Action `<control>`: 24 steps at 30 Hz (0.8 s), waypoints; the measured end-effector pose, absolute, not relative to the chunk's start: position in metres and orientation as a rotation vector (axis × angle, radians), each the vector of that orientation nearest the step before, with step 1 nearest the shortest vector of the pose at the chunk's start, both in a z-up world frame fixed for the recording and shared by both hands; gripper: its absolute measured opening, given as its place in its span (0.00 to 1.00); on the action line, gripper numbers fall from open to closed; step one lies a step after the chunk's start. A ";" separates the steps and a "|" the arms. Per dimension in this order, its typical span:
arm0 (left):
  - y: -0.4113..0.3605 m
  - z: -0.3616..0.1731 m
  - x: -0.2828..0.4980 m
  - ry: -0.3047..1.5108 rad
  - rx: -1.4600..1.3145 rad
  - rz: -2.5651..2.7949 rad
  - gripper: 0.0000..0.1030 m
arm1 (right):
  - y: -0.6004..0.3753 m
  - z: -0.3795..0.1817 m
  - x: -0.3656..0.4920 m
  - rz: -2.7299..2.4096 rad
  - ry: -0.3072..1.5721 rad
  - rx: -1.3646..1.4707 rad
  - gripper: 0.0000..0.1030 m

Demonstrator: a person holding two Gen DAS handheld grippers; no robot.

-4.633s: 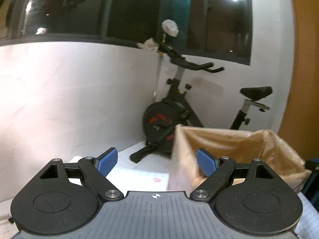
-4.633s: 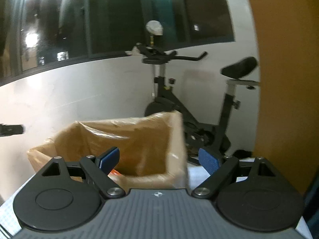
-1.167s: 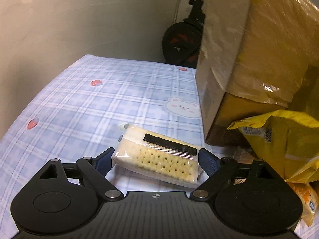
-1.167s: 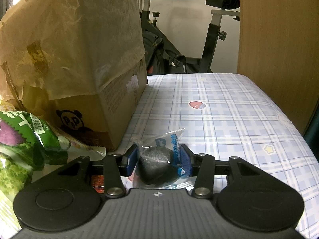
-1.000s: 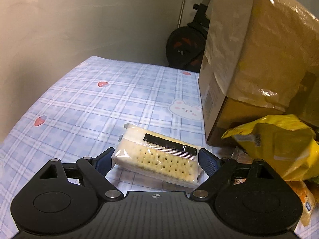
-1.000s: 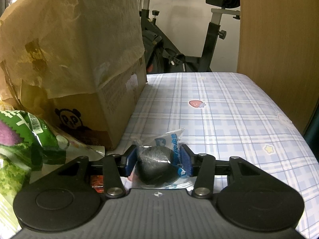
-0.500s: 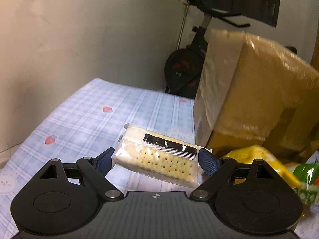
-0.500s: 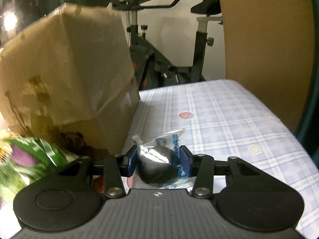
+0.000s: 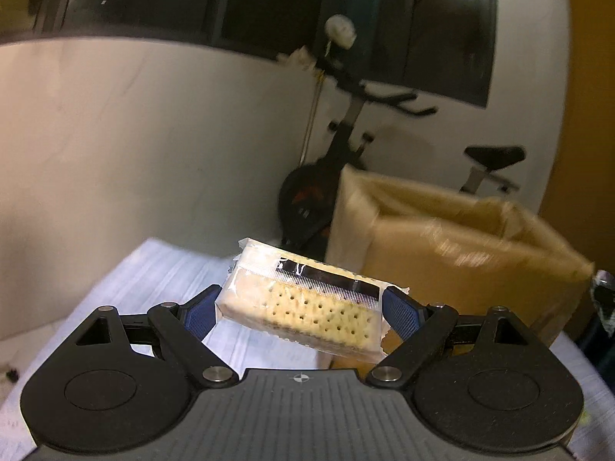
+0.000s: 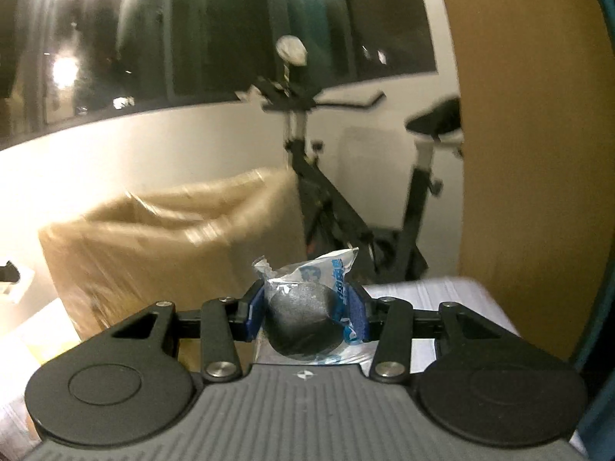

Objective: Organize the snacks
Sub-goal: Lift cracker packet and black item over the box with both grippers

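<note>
Left gripper (image 9: 301,309) pinches a cracker pack (image 9: 307,301) aloft; right gripper (image 10: 306,309) clamps a dark wrapped snack (image 10: 307,315) — cardboard box (image 10: 169,238) beyond.

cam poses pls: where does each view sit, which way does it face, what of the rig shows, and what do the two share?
Left wrist: on the left gripper, facing forward along its fingers, slightly down; both fingers shut on a cracker pack, box ahead to the right.
Right wrist: on the right gripper, same forward aim; both fingers shut on a dark snack in a clear wrapper, box ahead to the left.
Shared: the open box, the exercise bike behind it, the white wall, dark windows, and the checked tablecloth.
</note>
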State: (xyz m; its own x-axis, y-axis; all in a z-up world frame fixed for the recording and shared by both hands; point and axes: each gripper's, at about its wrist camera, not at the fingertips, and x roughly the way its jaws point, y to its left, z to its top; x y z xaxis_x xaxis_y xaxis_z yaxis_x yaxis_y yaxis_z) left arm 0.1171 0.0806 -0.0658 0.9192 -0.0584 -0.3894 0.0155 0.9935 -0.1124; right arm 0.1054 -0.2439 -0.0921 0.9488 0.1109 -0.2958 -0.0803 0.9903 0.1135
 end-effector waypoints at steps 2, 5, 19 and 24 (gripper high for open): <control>0.074 -0.056 0.117 0.378 -0.103 -0.055 0.88 | -0.236 -0.081 0.106 0.117 0.280 0.086 0.45; 0.064 -0.043 0.117 0.347 -0.095 -0.082 0.88 | -0.230 -0.069 0.110 0.142 0.256 0.076 0.45; 0.017 -0.023 0.139 0.291 -0.050 -0.179 0.88 | -0.201 -0.038 0.144 0.240 0.242 0.021 0.45; -0.003 -0.020 0.156 0.282 -0.010 -0.225 0.88 | -0.185 -0.036 0.163 0.291 0.267 -0.022 0.45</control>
State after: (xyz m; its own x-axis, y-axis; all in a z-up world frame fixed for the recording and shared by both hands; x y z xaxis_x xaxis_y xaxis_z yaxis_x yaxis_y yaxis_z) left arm 0.1558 -0.0029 -0.0198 0.9357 -0.2217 -0.2744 0.2191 0.9749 -0.0407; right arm 0.1625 -0.1854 -0.0361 0.9230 0.2802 -0.2636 -0.2861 0.9580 0.0165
